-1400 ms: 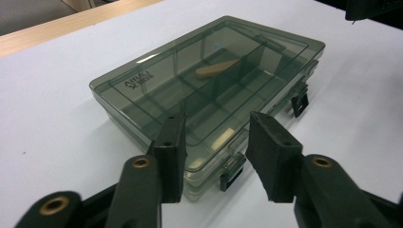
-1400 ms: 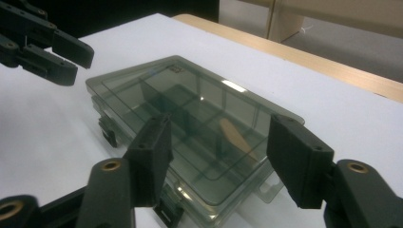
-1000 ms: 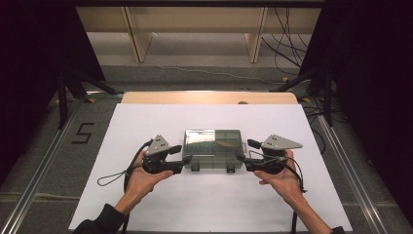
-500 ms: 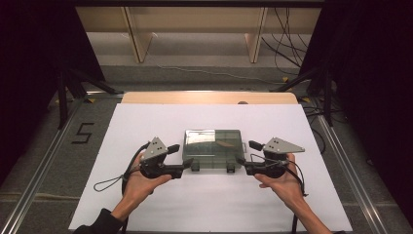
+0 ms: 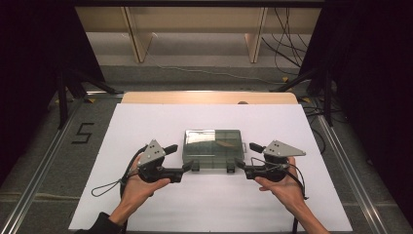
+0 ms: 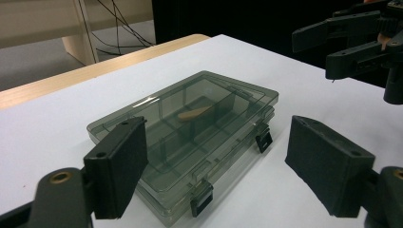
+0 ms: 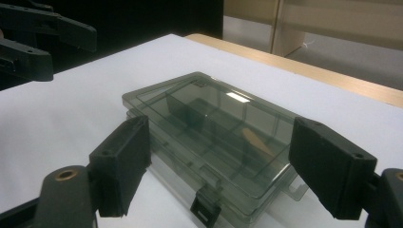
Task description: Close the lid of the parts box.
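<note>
clear smoky compartment box, lid shut, flat mid white surface | small tan piece inside one compartment | two black latches on near edge | left claw released, at box's front-left corner | right claw released, at front-right corner | both hand-held

From above my side I look forward and down over the white table. My two gripper cameras sit low and close, facing inward from opposite sides; both share the smoky compartment box.
</note>
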A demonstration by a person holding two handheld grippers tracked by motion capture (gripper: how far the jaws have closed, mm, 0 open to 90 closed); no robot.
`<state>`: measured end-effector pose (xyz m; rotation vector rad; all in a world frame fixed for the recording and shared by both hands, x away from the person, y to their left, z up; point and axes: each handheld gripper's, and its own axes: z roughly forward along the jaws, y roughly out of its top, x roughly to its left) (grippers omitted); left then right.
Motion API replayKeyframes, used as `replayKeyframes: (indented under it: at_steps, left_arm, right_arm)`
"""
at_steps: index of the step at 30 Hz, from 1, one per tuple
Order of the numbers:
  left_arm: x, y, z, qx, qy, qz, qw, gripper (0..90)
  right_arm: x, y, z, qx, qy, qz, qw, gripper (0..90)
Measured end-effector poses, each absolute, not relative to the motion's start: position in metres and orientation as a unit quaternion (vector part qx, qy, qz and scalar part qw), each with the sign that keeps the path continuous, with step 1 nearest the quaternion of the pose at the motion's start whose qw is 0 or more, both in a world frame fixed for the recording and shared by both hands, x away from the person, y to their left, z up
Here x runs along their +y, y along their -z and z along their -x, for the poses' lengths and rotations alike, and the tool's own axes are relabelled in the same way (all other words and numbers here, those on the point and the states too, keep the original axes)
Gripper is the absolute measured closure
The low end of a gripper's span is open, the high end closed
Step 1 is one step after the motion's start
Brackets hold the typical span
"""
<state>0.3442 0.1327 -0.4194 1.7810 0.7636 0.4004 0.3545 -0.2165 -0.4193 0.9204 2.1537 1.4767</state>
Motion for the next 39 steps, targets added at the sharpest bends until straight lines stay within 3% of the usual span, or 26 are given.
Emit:
replayKeyframes:
  at_steps: [39]
  left_arm:
    - [0.149,0.424,-0.318,0.317,-0.175,-0.742,0.564,16.7]
  right_arm:
    - [-0.22,0.421,-0.324,0.748,-0.542,-0.333,0.187,17.1]
